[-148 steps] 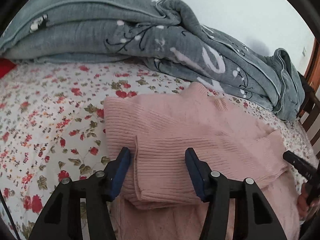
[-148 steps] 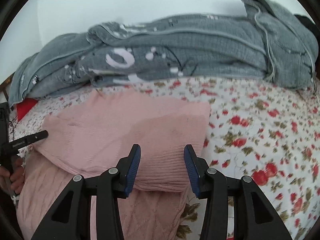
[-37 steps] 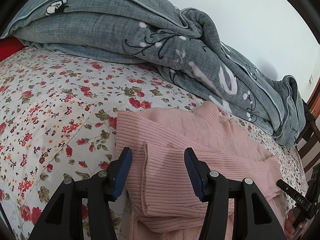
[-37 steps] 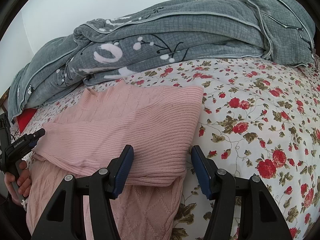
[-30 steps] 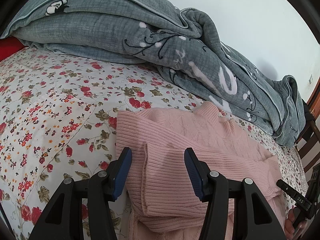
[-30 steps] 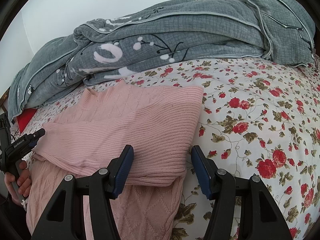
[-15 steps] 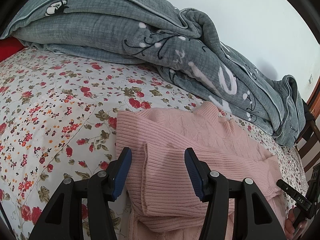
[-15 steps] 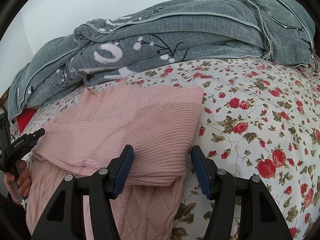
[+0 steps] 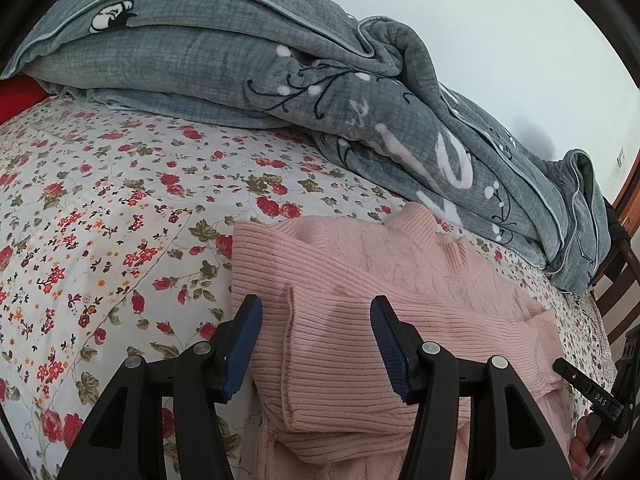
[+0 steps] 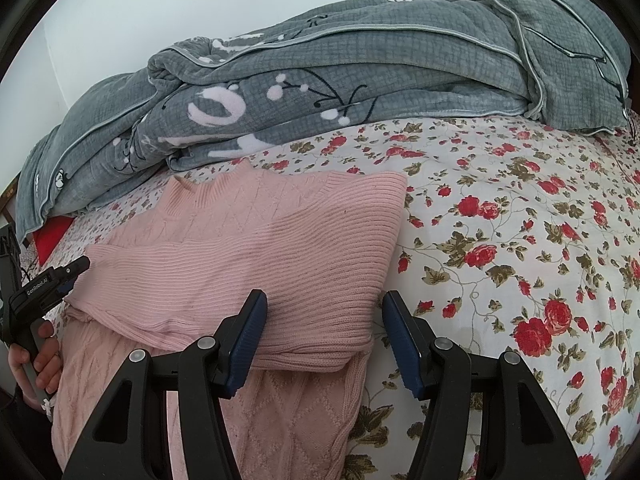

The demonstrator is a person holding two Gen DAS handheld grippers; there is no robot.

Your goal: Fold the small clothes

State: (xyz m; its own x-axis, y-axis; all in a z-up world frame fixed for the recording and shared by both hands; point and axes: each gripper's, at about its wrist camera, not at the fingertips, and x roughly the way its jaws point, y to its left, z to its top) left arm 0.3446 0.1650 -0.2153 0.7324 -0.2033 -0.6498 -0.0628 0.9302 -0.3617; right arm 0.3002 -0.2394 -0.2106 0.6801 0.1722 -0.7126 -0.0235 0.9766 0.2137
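The pink sweater (image 10: 248, 248) lay partly folded on the floral bedsheet (image 10: 520, 240), just before the grey blanket (image 10: 340, 80). The left gripper (image 9: 316, 344) and right gripper (image 10: 324, 340) hung released, jaws spread, over its folded sleeves.

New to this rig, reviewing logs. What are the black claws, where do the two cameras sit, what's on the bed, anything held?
No robot arm here: a person holds a two-finger gripper in each hand, and each carries a fisheye camera looking forward along its fingers. One picture looks past the left gripper, the other past the right gripper. Both are open and hold nothing. Each hangs over a folded-in sleeve of the pink sweater, which lies on the floral sheet. A grey blanket is heaped behind it.
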